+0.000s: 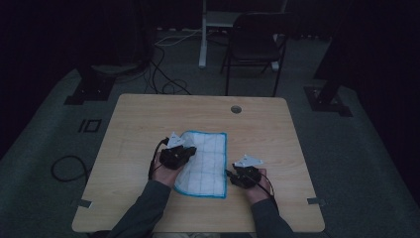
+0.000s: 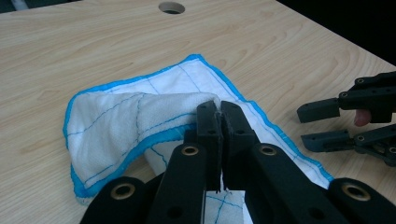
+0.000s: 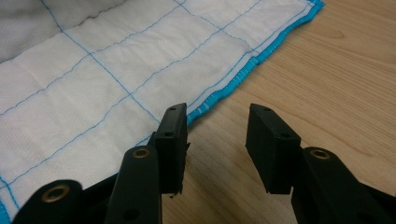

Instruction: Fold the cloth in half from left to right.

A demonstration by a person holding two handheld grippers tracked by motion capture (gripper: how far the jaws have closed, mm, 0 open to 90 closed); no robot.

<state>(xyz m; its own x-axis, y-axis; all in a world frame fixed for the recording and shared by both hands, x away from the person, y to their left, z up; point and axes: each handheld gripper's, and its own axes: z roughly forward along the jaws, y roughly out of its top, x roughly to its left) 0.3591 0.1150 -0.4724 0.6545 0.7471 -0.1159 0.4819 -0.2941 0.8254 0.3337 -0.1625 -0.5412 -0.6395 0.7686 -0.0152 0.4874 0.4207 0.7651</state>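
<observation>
my left tongs [image 2: 219, 116] are clamped on a folded corner of the white cloth [image 2: 140, 116]; my right tongs [image 3: 217, 140] stand apart over the table [image 3: 327, 93], just beside the cloth edge.

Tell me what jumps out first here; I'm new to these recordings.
The white cloth with blue edging lies mid-table, one part lifted and folded over, pinched in the left gripper. The right gripper waits open beside the cloth's edge, over bare wooden table.
</observation>
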